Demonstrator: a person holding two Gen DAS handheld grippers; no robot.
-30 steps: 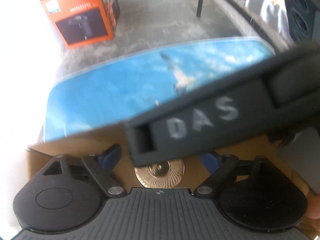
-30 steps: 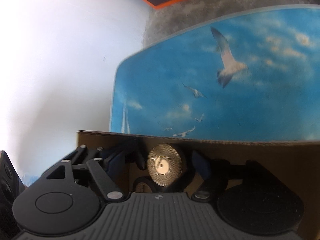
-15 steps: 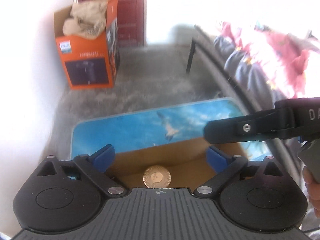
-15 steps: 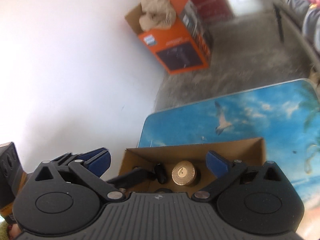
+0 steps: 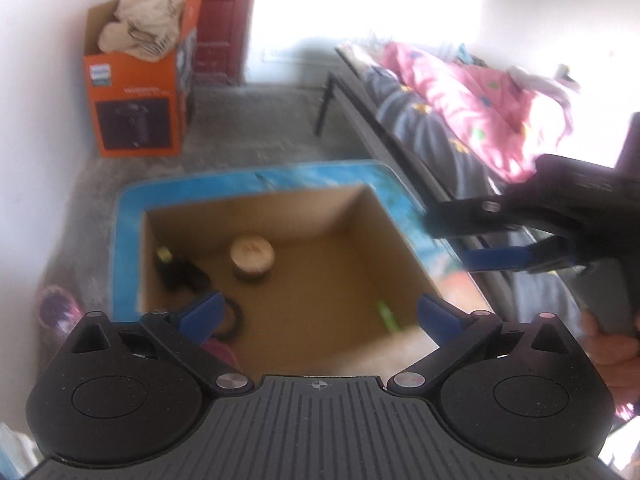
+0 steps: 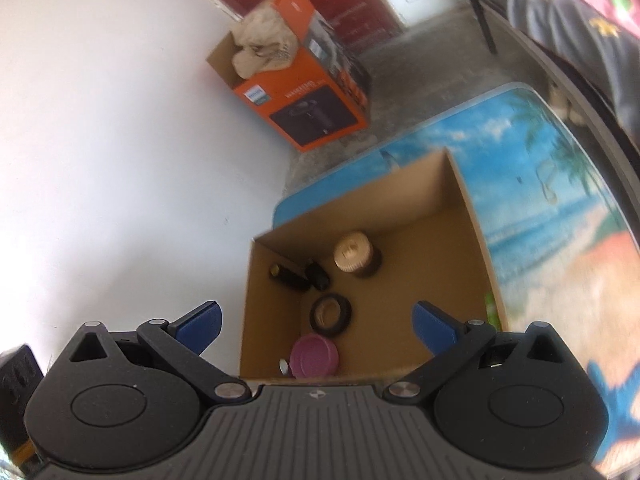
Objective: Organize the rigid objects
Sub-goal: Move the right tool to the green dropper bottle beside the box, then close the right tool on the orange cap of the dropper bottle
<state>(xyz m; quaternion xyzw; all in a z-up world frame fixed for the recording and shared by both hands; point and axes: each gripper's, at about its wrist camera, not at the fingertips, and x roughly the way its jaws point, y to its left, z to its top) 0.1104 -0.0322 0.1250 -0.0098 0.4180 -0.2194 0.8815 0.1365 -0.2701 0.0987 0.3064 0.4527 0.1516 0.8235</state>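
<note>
Gold-lidded jar [image 6: 354, 256] stands upright near the far wall of the cardboard box [image 6: 472, 224], beyond the black ring [image 6: 331, 314]; both the left gripper [image 5: 318, 316] and right gripper [image 6: 316, 326] hover above, wide and empty, neither clearly nearer.

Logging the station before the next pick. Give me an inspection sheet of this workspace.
Surface: low table with a beach print; open cardboard box on it.
Job's things: in the box, gold-topped jar, black ring, pink lid, dark bottle, green item by the right wall.
Clutter: orange carton stuffed with cloth, on the floor.
Grippers: left gripper and right gripper above the box, jaws open, empty.
Cables: nothing seen.
Surroundings: white wall, red door, concrete floor, bed with pink bedding.
</note>
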